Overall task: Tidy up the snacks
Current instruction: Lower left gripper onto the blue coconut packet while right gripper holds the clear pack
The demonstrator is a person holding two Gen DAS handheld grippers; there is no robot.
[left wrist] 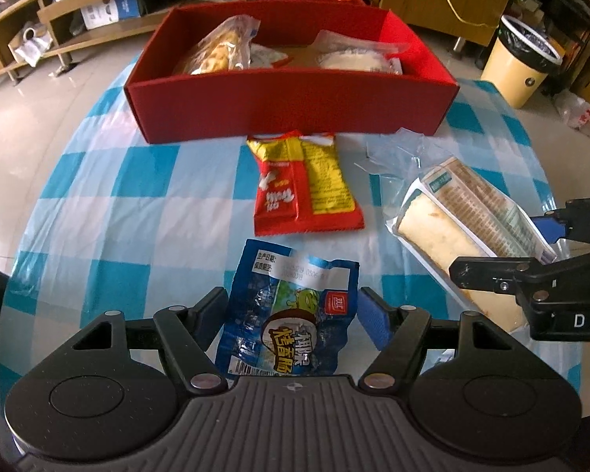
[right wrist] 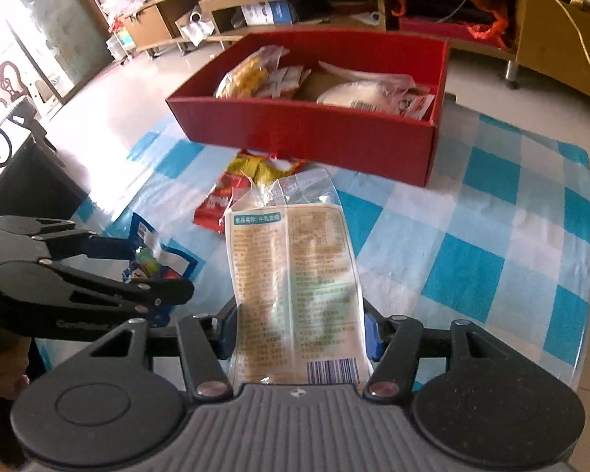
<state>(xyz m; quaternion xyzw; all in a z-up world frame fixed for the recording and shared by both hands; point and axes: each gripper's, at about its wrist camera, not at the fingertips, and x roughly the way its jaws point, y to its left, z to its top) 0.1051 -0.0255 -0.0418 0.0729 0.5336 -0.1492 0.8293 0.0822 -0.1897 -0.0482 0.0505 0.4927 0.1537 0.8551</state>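
box at table's far side | flat packet before it | bread pack right

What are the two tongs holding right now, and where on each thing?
Left tongs clamp the blue crinkly snack packet across its middle. Right tongs clamp the clear-wrapped pale cake roll by its barcode end.

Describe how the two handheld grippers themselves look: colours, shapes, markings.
Both the left gripper and the right gripper are matte black linkages with silver rivets, round discs at either side, a grey ribbed central plate with a small emblem, and blue finger pads. White lettering marks the bodies. No cables or sleeves show.
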